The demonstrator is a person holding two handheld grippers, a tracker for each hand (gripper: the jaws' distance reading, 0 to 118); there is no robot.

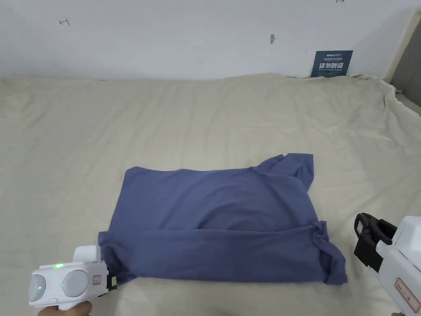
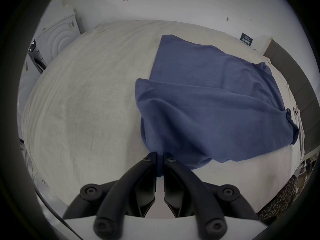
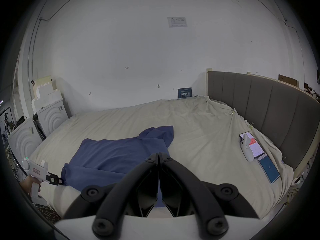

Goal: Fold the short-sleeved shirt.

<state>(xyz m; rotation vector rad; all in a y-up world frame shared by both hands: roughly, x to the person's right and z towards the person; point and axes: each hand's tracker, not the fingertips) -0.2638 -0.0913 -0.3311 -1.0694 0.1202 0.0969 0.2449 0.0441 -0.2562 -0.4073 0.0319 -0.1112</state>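
My left gripper (image 2: pixel 160 155) has its jaws pinched together on the near left corner of the blue shirt (image 2: pixel 207 94); a fold of cloth runs down between them, and both jaws press on it. In the head view this gripper (image 1: pixel 114 281) sits at the shirt's (image 1: pixel 218 222) bottom left corner, low over the bedsheet (image 1: pixel 205 123), and my hand (image 1: pixel 65 308) shows just under the white body.

My right gripper (image 3: pixel 158 154) has its jaws closed tight against each other with nothing between them. In the head view it (image 1: pixel 364 240) hangs just off the shirt's right edge, near the bunched sleeve but apart from it.

The shirt lies flat near the front of the bed, its near long edge folded over onto the body as a band running left to right. One sleeve sticks out at the far right corner, the other is crumpled at the near right corner.

The cream sheet is wrinkled and covers the whole bed (image 3: pixel 199 122). A grey padded headboard (image 3: pixel 259 105) stands along the right side. Beside it on the sheet lie two phones (image 3: pixel 267 169) with a white device (image 3: pixel 246 148) resting across one. A plain white wall (image 3: pixel 138 53) runs behind, with a dark blue sign (image 1: pixel 331 63) propped at its foot and a sheet of paper (image 3: pixel 177 21) stuck higher up. White foam blocks (image 3: pixel 52 115) stand at the left of the bed.
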